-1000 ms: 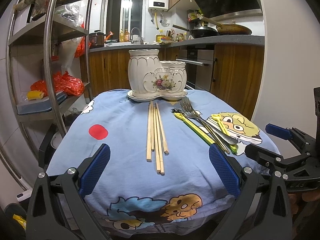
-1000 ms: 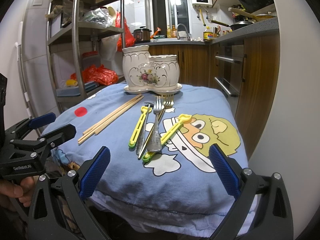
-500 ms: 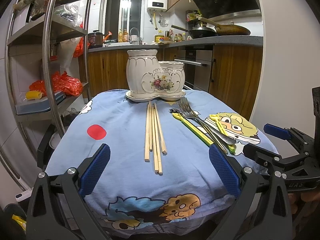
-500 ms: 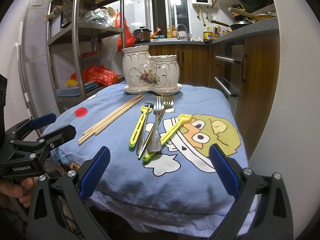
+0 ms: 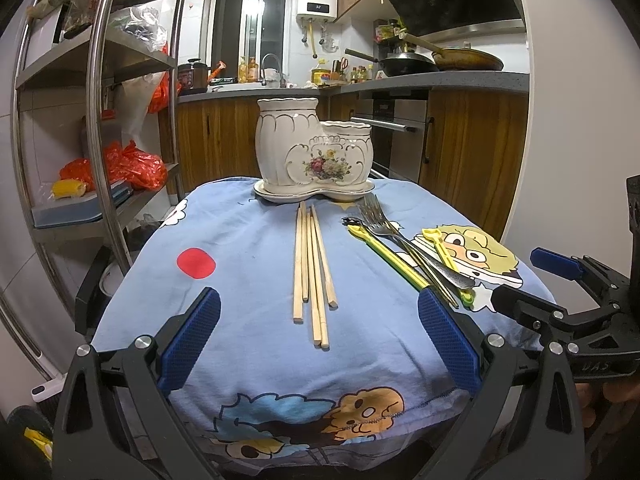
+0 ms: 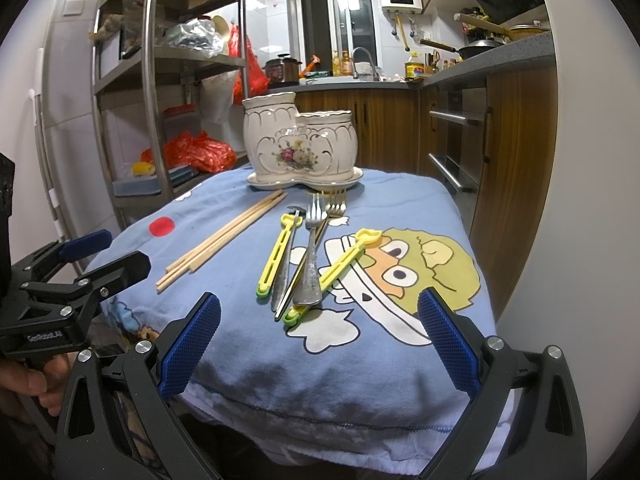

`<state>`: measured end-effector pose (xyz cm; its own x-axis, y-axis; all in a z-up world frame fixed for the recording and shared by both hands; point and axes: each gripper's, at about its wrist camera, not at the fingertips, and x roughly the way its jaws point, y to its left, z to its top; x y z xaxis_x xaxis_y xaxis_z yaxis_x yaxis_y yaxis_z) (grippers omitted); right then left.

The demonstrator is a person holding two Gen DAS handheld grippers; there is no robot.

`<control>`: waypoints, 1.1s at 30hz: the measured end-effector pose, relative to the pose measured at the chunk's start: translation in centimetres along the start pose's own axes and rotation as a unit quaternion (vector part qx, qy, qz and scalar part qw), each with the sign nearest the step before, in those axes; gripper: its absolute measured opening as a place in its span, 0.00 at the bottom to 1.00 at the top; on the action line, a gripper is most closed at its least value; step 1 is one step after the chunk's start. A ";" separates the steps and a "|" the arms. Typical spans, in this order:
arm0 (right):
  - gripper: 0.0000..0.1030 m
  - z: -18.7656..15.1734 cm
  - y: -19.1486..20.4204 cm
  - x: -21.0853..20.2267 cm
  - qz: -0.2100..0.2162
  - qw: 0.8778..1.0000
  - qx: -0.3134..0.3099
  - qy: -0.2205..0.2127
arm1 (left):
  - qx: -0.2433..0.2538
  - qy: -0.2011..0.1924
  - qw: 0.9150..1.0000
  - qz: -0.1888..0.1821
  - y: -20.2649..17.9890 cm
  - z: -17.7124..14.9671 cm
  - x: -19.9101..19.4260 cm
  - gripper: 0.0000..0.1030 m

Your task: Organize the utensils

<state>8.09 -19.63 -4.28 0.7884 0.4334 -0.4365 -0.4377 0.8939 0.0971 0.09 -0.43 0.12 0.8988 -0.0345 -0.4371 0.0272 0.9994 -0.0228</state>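
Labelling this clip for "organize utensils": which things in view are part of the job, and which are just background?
Part of the job:
chopsticks
forks
yellow utensils
ceramic holder
left gripper and right gripper, both open and empty

Background:
blue cloth
metal shelf rack
red bags
wok
oven

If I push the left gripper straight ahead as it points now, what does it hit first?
Probably the chopsticks: their near ends lie between the open left gripper's fingers, with the ceramic holder beyond. Its height above the cloth is unclear, so it might pass over them.
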 end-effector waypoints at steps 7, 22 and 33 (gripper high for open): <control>0.95 0.2 -0.5 0.3 -0.005 1.000 0.007 0.003 | -0.008 0.010 1.000 0.006 0.9 0.3 0.6 0.95; 0.95 1.8 -1.9 1.7 -0.009 0.999 0.032 0.017 | 0.005 0.035 0.999 0.005 2.1 2.0 3.2 0.79; 0.83 3.1 -2.9 4.0 -0.004 0.998 0.031 0.054 | 0.020 0.081 0.997 -0.007 2.8 4.4 7.8 0.52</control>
<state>13.84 -20.14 -3.54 0.7391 0.4140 -0.5313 -0.4006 0.9043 0.1474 9.13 2.12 0.64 0.8164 -0.0457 -0.5757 0.0590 0.9982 0.0043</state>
